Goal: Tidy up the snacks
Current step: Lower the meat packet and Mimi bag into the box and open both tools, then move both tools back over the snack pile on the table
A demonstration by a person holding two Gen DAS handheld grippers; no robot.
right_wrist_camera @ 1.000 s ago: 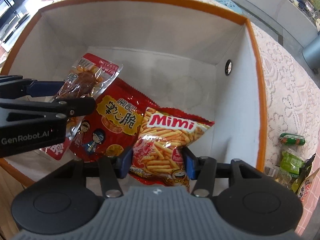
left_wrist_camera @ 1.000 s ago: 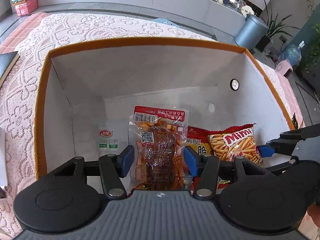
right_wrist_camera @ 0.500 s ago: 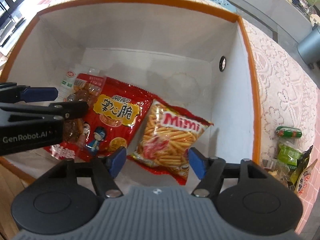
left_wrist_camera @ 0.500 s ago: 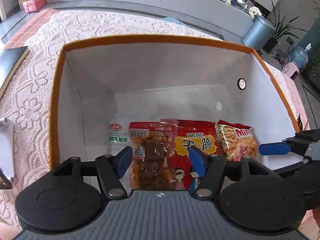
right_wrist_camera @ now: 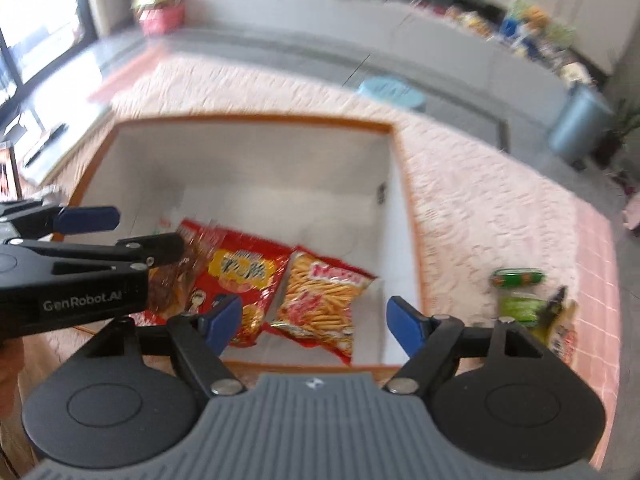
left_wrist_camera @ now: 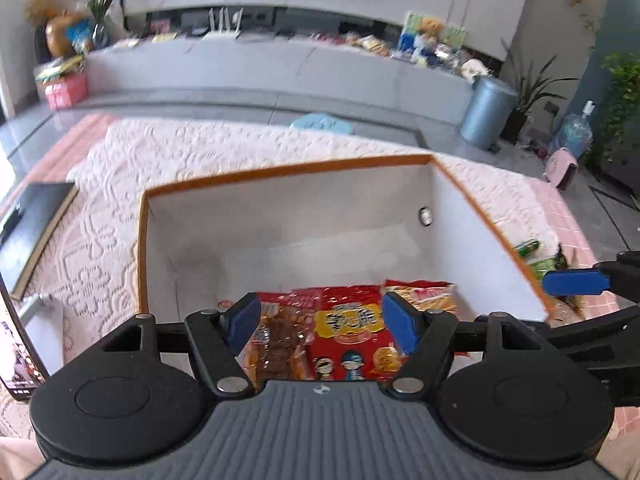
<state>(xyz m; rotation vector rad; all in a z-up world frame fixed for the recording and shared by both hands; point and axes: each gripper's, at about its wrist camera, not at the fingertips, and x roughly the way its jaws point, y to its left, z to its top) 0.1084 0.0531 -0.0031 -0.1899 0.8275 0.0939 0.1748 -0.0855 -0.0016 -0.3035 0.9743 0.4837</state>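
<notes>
Snacks sit in your box (left_wrist_camera: 452, 216) now: from the left view, your left gripper (left_wrist_camera: 320, 322) has let go and pulled back, jaws apart, above the brown packet (left_wrist_camera: 280, 346) and red bag (left_wrist_camera: 348, 336). From the right view, your right gripper (right_wrist_camera: 314, 320) has likewise backed off empty-handed, leaving the fries bag (right_wrist_camera: 324, 300) flat inside; green packets (right_wrist_camera: 520, 304) outside look next.

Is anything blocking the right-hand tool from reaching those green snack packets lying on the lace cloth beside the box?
Nothing visible does. The green snack packets lie on the white lace tablecloth outside the orange-rimmed white box, to the right of the right tool, whose jaws are open and empty.
</notes>
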